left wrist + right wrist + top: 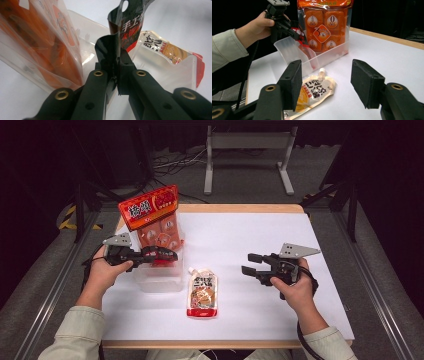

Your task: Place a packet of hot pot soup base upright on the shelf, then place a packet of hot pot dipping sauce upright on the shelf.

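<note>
With our left gripper (167, 255) clamped on the dark packet (130, 27) over the bin (160, 282) and our right gripper (250, 263) wide open above the pouch (202, 292), the thin packet edge may slip free.

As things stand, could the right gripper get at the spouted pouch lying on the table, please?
Probably yes: the right gripper is open and points toward the spouted pouch, which lies flat on the bare white table beside the clear container, with nothing between them.
</note>
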The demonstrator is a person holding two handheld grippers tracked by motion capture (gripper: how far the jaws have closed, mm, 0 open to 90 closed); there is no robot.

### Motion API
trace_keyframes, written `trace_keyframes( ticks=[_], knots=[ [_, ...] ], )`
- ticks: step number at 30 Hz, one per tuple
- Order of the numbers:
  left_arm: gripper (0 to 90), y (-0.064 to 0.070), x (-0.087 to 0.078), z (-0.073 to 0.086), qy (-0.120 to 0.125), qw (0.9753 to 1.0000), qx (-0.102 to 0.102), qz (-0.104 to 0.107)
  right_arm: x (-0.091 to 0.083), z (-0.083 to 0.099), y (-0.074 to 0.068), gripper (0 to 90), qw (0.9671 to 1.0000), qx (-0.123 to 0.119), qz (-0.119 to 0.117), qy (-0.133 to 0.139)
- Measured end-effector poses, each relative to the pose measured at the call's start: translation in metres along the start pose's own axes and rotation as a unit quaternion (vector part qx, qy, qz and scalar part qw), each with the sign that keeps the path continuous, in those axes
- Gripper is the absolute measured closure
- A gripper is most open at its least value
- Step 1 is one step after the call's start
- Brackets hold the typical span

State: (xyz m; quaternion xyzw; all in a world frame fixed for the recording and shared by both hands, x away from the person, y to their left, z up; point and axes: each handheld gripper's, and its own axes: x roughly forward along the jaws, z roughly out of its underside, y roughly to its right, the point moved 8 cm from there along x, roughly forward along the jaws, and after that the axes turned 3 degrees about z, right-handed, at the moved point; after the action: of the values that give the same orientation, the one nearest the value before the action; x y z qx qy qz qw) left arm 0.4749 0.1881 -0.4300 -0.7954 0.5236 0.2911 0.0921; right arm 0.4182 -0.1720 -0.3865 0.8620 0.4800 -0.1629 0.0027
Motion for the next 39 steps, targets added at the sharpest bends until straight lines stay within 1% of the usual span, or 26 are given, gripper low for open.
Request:
trace_keyframes(
  ticks=[3, 5, 6, 7, 10, 11, 12, 14, 15, 16, 17, 18, 20, 21, 22, 23, 25, 28, 30, 32, 35, 37, 39],
  knots=[
    [81.5, 0.002, -0.001, -0.003, 0.007, 0.9999, 0.007, -0.007, 0.001, 0.0, 0.0, 43.3, 1.0, -0.001, 0.0, -0.001],
    [75.2, 0.003, -0.003, -0.006, 0.02, 0.9997, 0.011, -0.01, 0.002, 0.0, 0.0, 43.0, 1.0, -0.001, 0.0, -0.001],
    [70.9, 0.004, -0.005, -0.007, 0.028, 0.9995, 0.009, -0.013, 0.002, 0.0, 0.0, 42.9, 1.0, -0.001, 0.0, 0.0],
    [64.7, 0.004, -0.006, -0.01, 0.039, 0.999, 0.013, -0.018, 0.002, 0.0, 0.0, 42.8, 1.0, -0.001, -0.001, 0.0],
    [46.6, 0.01, -0.009, -0.017, 0.067, 0.9975, 0.007, -0.019, 0.003, 0.001, 0.001, 42.6, 1.0, -0.002, -0.001, -0.001],
    [34.3, 0.013, -0.009, -0.019, 0.073, 0.9972, 0.004, -0.016, 0.003, 0.001, 0.001, 42.5, 1.0, -0.001, 0.0, -0.002],
    [25.5, 0.017, -0.009, -0.021, 0.079, 0.9968, 0.004, -0.011, 0.003, 0.001, 0.001, 42.3, 1.0, -0.001, 0.0, -0.001],
    [18.2, 0.021, -0.01, -0.024, 0.089, 0.9957, 0.014, -0.02, 0.003, 0.001, 0.001, 41.8, 1.0, -0.001, 0.0, -0.001],
    [14.9, 0.023, -0.012, -0.026, 0.1, 0.9944, 0.02, -0.027, 0.003, 0.001, 0.001, 41.7, 1.0, -0.002, 0.001, 0.0],
    [12.8, 0.025, -0.013, -0.027, 0.107, 0.9937, 0.02, -0.027, 0.002, 0.001, 0.001, 41.6, 1.0, -0.002, 0.002, 0.0],
    [11.7, 0.028, -0.015, -0.029, 0.119, 0.9921, 0.021, -0.031, 0.002, 0.001, 0.001, 41.6, 1.0, -0.001, 0.002, 0.0],
    [10.5, 0.031, -0.016, -0.03, 0.127, 0.9911, 0.02, -0.033, 0.002, 0.001, 0.002, 41.5, 1.0, -0.001, 0.004, -0.001],
    [10.4, 0.036, -0.019, -0.03, 0.129, 0.9907, 0.017, -0.038, 0.003, 0.002, 0.002, 41.2, 1.0, 0.0, 0.005, -0.002],
    [10.4, 0.036, -0.019, -0.03, 0.129, 0.9907, 0.017, -0.038, 0.003, 0.002, 0.002, 41.2, 1.0, 0.0, 0.005, -0.002],
    [10.6, 0.041, -0.023, -0.03, 0.132, 0.9898, 0.018, -0.052, 0.003, 0.002, 0.001, 41.0, 1.0, 0.0, 0.006, -0.003],
    [10.2, 0.041, -0.023, -0.03, 0.132, 0.9898, 0.018, -0.052, 0.003, 0.002, 0.001, 41.0, 1.0, 0.0, 0.006, -0.003],
    [10.1, 0.047, -0.028, -0.03, 0.138, 0.9883, 0.018, -0.061, 0.003, 0.003, 0.002, 41.1, 1.0, 0.001, 0.008, -0.006],
    [8.3, 0.05, -0.036, -0.028, 0.142, 0.9864, 0.017, -0.082, 0.002, 0.004, 0.002, 41.3, 0.9999, 0.001, 0.01, -0.008],
    [6.9, 0.053, -0.041, -0.024, 0.141, 0.9858, 0.01, -0.091, 0.002, 0.004, 0.002, 41.2, 0.9999, 0.004, 0.011, -0.008],
    [6.4, 0.056, -0.044, -0.018, 0.139, 0.9853, -0.003, -0.1, 0.003, 0.005, 0.002, 40.7, 0.9999, 0.004, 0.01, -0.011],
    [5.7, 0.06, -0.05, -0.012, 0.143, 0.9845, -0.014, -0.101, 0.005, 0.006, 0.001, 39.8, 0.9998, 0.005, 0.01, -0.016],
    [5.7, 0.064, -0.054, -0.01, 0.147, 0.9837, -0.017, -0.102, 0.007, 0.006, 0.001, 38.6, 0.9998, 0.005, 0.012, -0.016],
    [5.8, 0.067, -0.055, -0.008, 0.147, 0.9838, -0.015, -0.102, 0.008, 0.006, 0.001, 38.1, 0.9998, 0.005, 0.013, -0.015]
  ],
)
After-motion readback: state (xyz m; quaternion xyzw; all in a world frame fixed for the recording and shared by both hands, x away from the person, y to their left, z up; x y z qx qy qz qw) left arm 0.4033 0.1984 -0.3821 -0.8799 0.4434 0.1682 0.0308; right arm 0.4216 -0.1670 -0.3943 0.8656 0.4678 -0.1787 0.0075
